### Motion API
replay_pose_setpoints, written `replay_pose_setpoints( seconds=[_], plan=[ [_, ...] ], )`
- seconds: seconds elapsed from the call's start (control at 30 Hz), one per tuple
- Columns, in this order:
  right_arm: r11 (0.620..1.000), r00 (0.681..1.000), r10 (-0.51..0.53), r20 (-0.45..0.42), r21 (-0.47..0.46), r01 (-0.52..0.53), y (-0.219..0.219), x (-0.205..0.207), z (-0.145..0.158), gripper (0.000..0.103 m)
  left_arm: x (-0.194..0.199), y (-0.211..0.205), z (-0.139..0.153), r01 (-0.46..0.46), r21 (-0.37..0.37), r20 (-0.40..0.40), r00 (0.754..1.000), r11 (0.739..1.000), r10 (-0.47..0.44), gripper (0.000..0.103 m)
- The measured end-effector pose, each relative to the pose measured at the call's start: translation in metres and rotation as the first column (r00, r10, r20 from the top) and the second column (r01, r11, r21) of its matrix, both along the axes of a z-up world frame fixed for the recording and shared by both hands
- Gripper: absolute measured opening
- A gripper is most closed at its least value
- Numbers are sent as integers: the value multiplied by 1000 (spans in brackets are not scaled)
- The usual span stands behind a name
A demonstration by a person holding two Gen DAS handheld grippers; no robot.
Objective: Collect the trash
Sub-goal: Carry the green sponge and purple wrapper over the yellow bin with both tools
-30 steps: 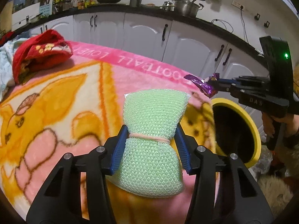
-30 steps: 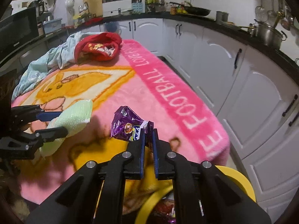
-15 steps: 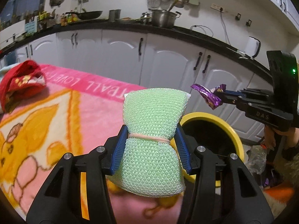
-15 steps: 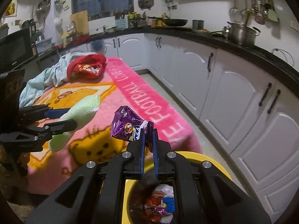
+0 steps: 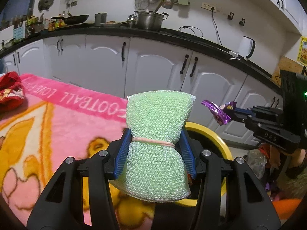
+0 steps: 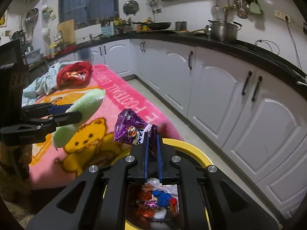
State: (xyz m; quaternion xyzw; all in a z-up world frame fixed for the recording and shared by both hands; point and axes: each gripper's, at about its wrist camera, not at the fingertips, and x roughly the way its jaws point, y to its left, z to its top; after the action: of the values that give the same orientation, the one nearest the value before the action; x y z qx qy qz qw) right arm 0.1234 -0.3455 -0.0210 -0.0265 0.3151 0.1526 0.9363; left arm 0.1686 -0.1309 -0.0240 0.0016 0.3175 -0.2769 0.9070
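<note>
My left gripper [image 5: 154,140] is shut on a pale green mesh scrub sponge [image 5: 157,145] tied with a pink band, held above the yellow bin's rim [image 5: 213,134]. The sponge also shows in the right wrist view [image 6: 84,109]. My right gripper [image 6: 152,136] is shut on a purple snack wrapper [image 6: 130,128], over the yellow bin [image 6: 184,147], which holds several pieces of trash [image 6: 159,203]. The wrapper also shows in the left wrist view [image 5: 216,112], right of the sponge.
A pink cartoon blanket [image 5: 48,122] covers the table left of the bin. A red cloth [image 6: 74,74] and a light blue cloth [image 6: 42,82] lie at its far end. White cabinets [image 6: 220,88] with a black counter run behind. Bags lie on the floor [image 5: 257,161].
Both grippers have moved from above the blanket toward the yellow bin, carrying the sponge and the wrapper. The bin's inside now shows under the right gripper.
</note>
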Motion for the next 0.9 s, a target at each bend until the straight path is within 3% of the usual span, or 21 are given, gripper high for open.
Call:
replay_pose_setpoints(
  seconds=[0.9],
  plan=[
    [999, 996, -53, -77, -16, 52, -30, -28, -44, 7, 5, -68, -18, 65, -16, -36, 997, 998, -66, 43]
  ],
)
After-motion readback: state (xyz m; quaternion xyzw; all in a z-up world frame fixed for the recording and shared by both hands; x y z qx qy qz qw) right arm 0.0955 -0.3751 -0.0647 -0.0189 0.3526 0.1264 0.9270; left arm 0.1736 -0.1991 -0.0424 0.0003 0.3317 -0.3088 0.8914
